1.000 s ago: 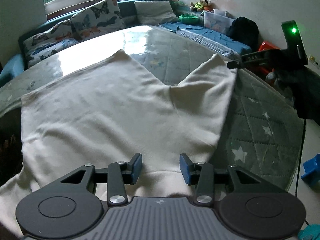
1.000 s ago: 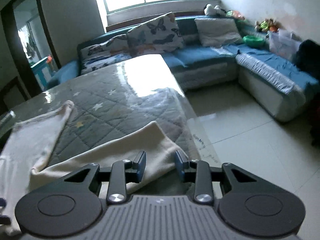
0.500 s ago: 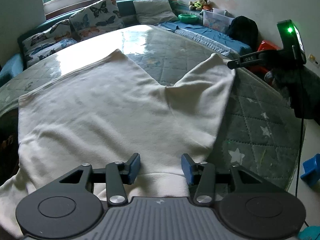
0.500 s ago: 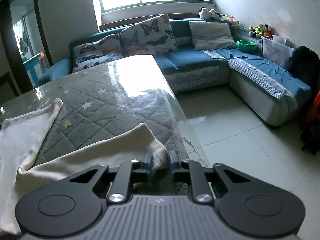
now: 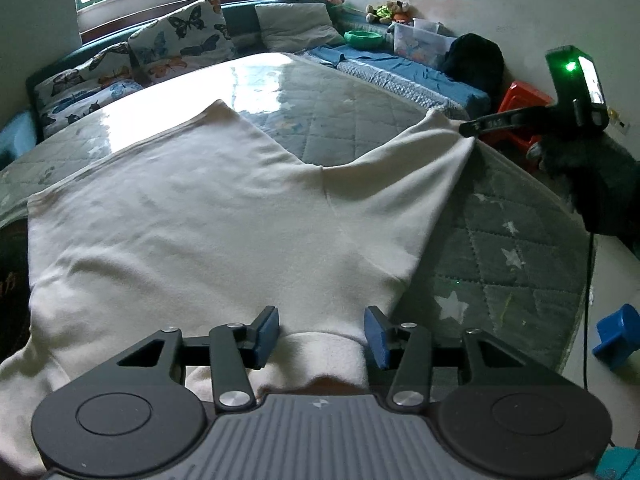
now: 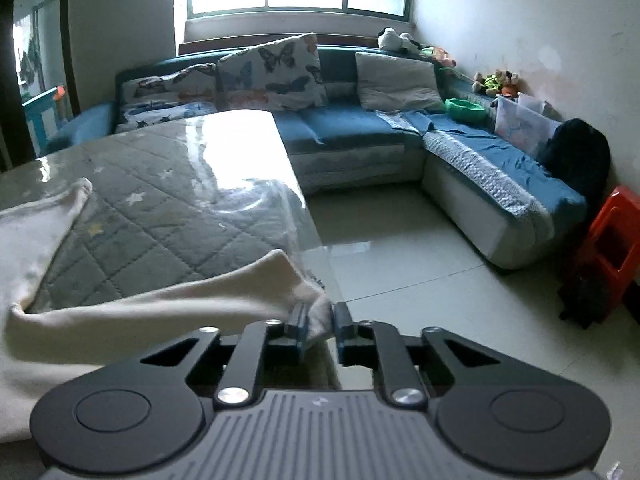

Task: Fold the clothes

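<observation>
A cream garment [image 5: 200, 220] lies spread flat on the quilted, glass-topped table [image 5: 500, 240], its two legs pointing away. My left gripper [image 5: 322, 334] hovers over the near waistband, open, with a hump of the band between its blue pads. The right gripper [image 5: 466, 129] reaches in from the right, held by a dark-gloved hand [image 5: 592, 176]. In the right wrist view, the right gripper [image 6: 319, 328] pinches the end corner of the garment's [image 6: 160, 304] right leg at the table's edge [image 6: 304, 216]. Its jaws are opening slightly, and the cloth still fills the gap.
A blue corner sofa [image 6: 348, 128] with butterfly cushions [image 6: 276, 76] wraps the far side. A black bag [image 5: 474, 60], a red stool [image 6: 612, 236] and a blue block [image 5: 618, 336] stand on the tiled floor [image 6: 400, 248] to the right.
The right gripper closed on the end corner of the right leg and drew it taut toward the table edge. The left gripper stayed over the waistband.
</observation>
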`<state>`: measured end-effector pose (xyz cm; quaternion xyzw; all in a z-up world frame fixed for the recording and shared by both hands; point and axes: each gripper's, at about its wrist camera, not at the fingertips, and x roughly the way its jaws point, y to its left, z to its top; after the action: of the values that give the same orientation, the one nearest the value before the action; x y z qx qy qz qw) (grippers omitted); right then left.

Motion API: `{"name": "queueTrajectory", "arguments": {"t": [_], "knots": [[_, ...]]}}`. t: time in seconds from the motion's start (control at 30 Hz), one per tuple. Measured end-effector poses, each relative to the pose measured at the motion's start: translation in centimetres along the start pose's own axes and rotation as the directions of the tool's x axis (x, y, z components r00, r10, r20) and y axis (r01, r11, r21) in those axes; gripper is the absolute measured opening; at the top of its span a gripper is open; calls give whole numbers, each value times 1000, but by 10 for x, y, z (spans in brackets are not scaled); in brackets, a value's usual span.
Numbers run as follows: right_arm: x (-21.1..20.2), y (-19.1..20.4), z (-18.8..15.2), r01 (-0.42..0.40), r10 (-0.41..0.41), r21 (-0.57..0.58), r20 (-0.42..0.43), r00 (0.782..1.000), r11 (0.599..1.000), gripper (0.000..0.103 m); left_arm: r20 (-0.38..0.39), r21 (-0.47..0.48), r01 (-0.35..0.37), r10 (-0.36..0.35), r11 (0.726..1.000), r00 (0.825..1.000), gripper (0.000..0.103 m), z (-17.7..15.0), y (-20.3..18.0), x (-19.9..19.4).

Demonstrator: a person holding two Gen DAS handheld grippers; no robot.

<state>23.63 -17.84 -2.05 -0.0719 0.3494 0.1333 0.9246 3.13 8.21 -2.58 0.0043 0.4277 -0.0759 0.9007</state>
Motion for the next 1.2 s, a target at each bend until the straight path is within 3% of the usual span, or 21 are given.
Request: {"name": "queueTrajectory", "arguments": {"t": [0.13,0.23,0.33,0.4,0.5,0.6,0.7,0.77,0.97,1.13,1.2], "knots": [[-20,13,8,0,3,-53,58,998,999,20,21,-43,-16,17,999,1000,51,-5,10,-17],[-36,30,15,-92,98,-84,74,992,992,24,48,-120,-60,66,991,997,52,-11,29,-37],[-48,58,16,-213,224,-147,66,972,966,32,62,-224,-141,159,964,985,53,-19,57,-59],[-53,81,14,-274,290,-203,54,955,940,32,57,-305,-206,234,930,971,53,-27,80,-73],[-58,114,11,-355,376,-276,27,926,893,32,25,-425,-313,356,850,934,53,-45,115,-96],[-61,141,5,-417,440,-331,-7,898,846,32,-38,-523,-437,492,732,870,53,-66,149,-116],[-63,162,-2,-463,483,-372,-45,875,805,33,-114,-617,-505,567,603,816,53,-88,181,-132],[-62,170,-9,-476,491,-389,-67,868,789,33,-146,-645,-527,588,553,796,53,-99,197,-135],[-56,181,-23,-492,495,-408,-108,862,769,33,-175,-669,-516,561,536,809,48,-106,218,-119],[-54,175,-26,-482,478,-412,-122,870,773,33,-166,-665,-498,540,557,825,13,-107,221,-106],[-52,174,-27,-475,468,-412,-126,875,777,33,-164,-660,-497,538,563,827,8,-107,222,-106]]}}
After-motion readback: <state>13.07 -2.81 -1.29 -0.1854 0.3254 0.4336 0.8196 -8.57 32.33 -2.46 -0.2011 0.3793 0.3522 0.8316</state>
